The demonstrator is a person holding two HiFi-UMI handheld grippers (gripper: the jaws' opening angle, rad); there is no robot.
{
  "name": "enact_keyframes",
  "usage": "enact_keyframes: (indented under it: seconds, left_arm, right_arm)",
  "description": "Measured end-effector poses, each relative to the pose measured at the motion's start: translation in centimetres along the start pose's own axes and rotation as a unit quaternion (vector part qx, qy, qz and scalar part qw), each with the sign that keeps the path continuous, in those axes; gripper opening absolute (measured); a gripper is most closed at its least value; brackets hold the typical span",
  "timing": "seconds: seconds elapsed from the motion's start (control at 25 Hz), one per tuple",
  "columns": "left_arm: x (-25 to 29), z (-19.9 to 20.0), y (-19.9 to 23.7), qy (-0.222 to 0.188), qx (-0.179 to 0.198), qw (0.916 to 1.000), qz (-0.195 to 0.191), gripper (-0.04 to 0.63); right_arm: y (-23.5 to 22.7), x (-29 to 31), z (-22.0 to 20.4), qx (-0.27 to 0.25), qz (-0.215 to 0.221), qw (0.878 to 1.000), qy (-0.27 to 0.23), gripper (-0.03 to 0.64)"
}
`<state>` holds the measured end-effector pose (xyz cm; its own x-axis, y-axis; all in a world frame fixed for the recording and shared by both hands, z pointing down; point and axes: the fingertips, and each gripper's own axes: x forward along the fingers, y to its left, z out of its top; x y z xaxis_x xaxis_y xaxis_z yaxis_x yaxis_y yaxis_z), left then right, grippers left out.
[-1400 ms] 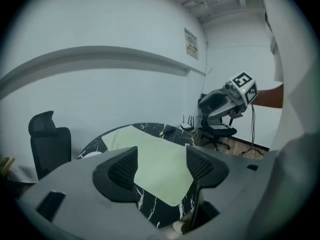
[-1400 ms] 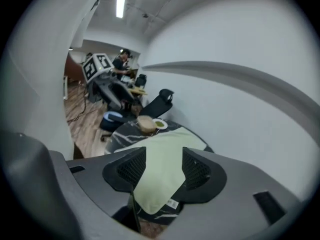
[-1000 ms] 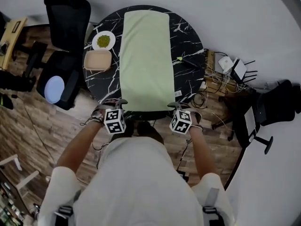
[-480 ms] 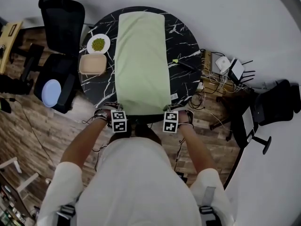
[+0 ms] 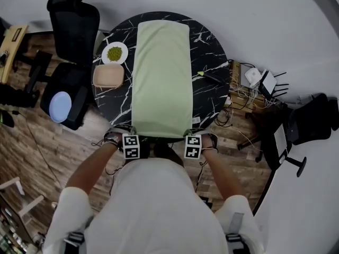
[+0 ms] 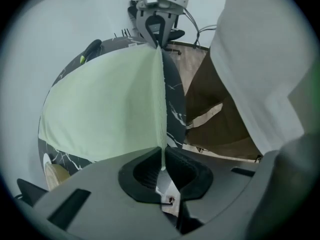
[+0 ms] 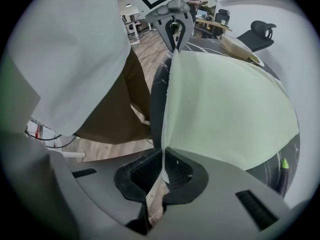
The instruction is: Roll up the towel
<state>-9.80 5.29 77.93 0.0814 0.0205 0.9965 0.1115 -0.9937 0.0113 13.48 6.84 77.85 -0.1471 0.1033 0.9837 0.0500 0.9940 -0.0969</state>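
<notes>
A light green towel (image 5: pixel 161 78) lies flat and lengthwise across the round black marble table (image 5: pixel 212 52). My left gripper (image 5: pixel 133 134) is at the towel's near left corner and my right gripper (image 5: pixel 189 133) at its near right corner, both pointing down. In the left gripper view the towel (image 6: pixel 110 109) runs edge-on into the left gripper (image 6: pixel 162 156), whose jaws have just been closing and now pinch the cloth. The right gripper (image 7: pixel 164 159) has closed the same way on the towel (image 7: pixel 225 104). The near hem is stretched straight between the two.
Left of the towel stand a white plate of green food (image 5: pixel 114 53) and a beige square dish (image 5: pixel 108 75). A green-tipped pen (image 5: pixel 211 77) lies right of it. Black office chairs (image 5: pixel 71 30) stand at the left, cables and a router (image 5: pixel 257 78) at the right.
Both grippers moved inward and down onto the towel's near corners. Their jaws went from open to pinched on the hem.
</notes>
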Motion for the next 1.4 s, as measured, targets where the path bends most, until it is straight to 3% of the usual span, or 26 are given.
enact_keyframes:
  seconds: [0.28,0.4,0.52,0.76,1.0,1.2,1.24,1.28,1.32,1.4]
  left_arm:
    - [-0.6,-2.2,-6.3,0.014,0.036,0.9978,-0.054,0.02]
    - [-1.2,-2.9,-7.7,0.013,0.027,0.9972,-0.069,0.02]
    - [-3.0,-2.8,-6.6,0.003,0.011,0.998,-0.062,0.02]
    - [-6.2,-2.3,0.9,-0.023,-0.039,0.9989,0.01,0.02]
    - [-6.2,-1.9,7.7,-0.012,-0.047,0.9957,0.08,0.02]
    - [-5.2,-1.9,10.5,-0.005,-0.063,0.9902,0.125,0.024]
    - [-5.0,-1.9,10.9,-0.008,-0.072,0.9878,0.138,0.084]
    - [-5.0,-1.9,11.3,-0.014,-0.084,0.9847,0.152,0.214]
    - [-5.0,-1.9,11.6,-0.022,-0.097,0.981,0.166,0.291]
    - [-5.2,-1.8,11.7,-0.036,-0.119,0.9749,0.185,0.296]
  right_arm:
    - [7.7,-0.5,3.6,0.033,0.117,0.992,-0.041,0.008]
    - [9.0,-0.8,4.7,0.052,0.137,0.988,-0.052,0.008]
    - [7.6,-2.7,4.9,0.081,0.133,0.985,-0.068,0.008]
    - [-0.9,-7.1,3.8,0.13,0.027,0.986,-0.096,0.008]
    - [-7.8,-6.9,2.2,0.112,-0.077,0.989,-0.054,0.008]
    - [-10.9,-6.3,2.6,0.116,-0.145,0.981,-0.06,0.025]
    - [-11.6,-6.3,2.5,0.125,-0.168,0.976,-0.065,0.057]
    - [-12.3,-6.4,2.3,0.138,-0.192,0.969,-0.071,0.1]
    - [-12.8,-6.7,2.1,0.152,-0.215,0.962,-0.078,0.139]
    - [-13.3,-7.5,2.1,0.161,-0.247,0.951,-0.086,0.168]
